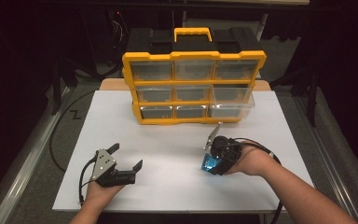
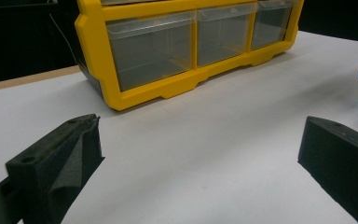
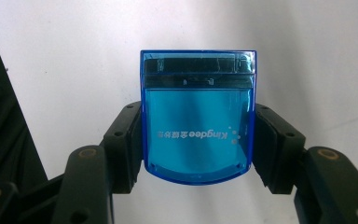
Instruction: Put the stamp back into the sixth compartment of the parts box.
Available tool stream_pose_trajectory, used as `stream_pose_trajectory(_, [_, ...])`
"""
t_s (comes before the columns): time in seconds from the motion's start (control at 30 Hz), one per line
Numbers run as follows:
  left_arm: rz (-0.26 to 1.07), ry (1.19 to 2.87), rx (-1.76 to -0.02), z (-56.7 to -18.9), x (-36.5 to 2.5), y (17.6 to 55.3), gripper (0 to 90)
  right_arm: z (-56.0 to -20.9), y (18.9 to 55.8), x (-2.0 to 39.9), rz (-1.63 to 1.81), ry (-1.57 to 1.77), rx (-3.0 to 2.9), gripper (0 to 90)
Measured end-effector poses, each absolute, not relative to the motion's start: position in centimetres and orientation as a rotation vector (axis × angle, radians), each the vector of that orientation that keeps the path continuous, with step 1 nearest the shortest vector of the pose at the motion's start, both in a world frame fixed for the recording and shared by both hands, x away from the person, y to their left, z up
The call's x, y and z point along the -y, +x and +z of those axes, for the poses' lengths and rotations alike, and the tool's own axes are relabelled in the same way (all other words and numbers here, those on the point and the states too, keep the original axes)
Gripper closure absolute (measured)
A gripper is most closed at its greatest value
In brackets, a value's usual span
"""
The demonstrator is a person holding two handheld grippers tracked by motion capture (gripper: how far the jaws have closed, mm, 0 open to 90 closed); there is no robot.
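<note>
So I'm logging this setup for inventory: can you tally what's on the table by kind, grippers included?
Yellow drawer organizer: 1
Clear drawers in it, one at the right pulled out: 9
Blue translucent case, clamped in the right gripper: 1
Hand-held grippers, counting the open left gripper: 2
Total: 13
</note>
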State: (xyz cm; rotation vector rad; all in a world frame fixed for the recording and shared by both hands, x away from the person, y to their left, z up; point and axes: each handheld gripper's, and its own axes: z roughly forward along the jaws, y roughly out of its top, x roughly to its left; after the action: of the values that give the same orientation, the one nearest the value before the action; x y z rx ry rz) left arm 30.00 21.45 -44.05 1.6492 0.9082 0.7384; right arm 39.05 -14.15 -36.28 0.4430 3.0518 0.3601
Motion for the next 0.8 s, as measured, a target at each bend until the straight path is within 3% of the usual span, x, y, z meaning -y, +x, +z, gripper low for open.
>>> stream_pose_trajectory(0.8, [0.741,1.645,-0.907,-44.0,-21.4,30.0,0.4,-33.9,39.3,17.2,0.335,0.482,-3.031,43.9])
